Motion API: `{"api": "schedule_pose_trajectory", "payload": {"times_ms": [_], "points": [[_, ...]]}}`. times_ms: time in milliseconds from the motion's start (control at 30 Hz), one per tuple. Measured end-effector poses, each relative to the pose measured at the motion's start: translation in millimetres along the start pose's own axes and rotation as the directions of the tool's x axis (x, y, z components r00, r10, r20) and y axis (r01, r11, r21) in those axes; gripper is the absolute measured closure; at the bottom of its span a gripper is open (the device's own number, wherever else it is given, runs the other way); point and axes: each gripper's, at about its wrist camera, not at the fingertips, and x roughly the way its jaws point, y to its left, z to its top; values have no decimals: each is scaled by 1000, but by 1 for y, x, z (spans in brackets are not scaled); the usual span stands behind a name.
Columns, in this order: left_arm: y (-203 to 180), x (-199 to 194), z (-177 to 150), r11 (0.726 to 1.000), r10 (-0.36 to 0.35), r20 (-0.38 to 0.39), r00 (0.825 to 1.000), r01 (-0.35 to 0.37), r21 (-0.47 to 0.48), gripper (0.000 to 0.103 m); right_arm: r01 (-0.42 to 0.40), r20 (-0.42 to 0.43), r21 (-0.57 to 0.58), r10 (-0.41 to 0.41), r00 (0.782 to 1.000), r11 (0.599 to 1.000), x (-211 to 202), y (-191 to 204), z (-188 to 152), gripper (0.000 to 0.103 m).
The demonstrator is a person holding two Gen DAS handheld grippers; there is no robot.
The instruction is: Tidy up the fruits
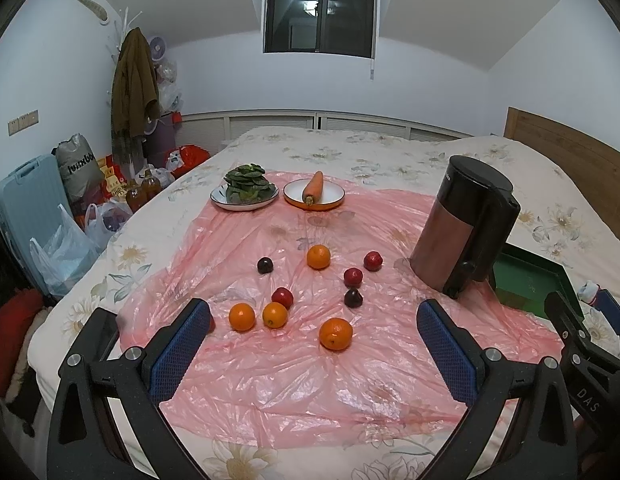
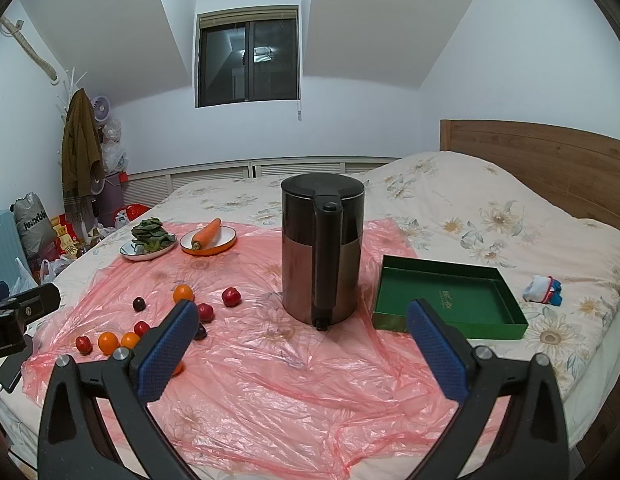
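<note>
Clearly at the opening step, nothing gathered yet. Nearest, left gripper (image 1: 313,320) spread wide and empty above crinkled pink plastic sheet (image 1: 270,380); right gripper (image 2: 302,322) likewise wide, holding nothing. Beyond, round oranges (image 1: 336,333) and dark red plums (image 1: 353,277) scattered loose. At two o'clock, open green cardboard box (image 2: 450,300), likely destination. Next: descent onto nearest orange, jaws astride.

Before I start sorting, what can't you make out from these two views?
- Right wrist view: an orange mostly hidden behind the right gripper finger.
- Left wrist view: green box partly blocked by the kettle.
- Left wrist view: a red fruit nearly hidden behind the left gripper finger.
</note>
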Motion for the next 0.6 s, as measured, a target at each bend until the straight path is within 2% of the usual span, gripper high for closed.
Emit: {"api": "schedule_pose_trajectory", "payload": {"times_ms": [600], "points": [[2,5,-3,1000,-2,-12,1000,2,-9,1,0,-12,-2,0,1000,1000,5,-1,-10,0]]}}
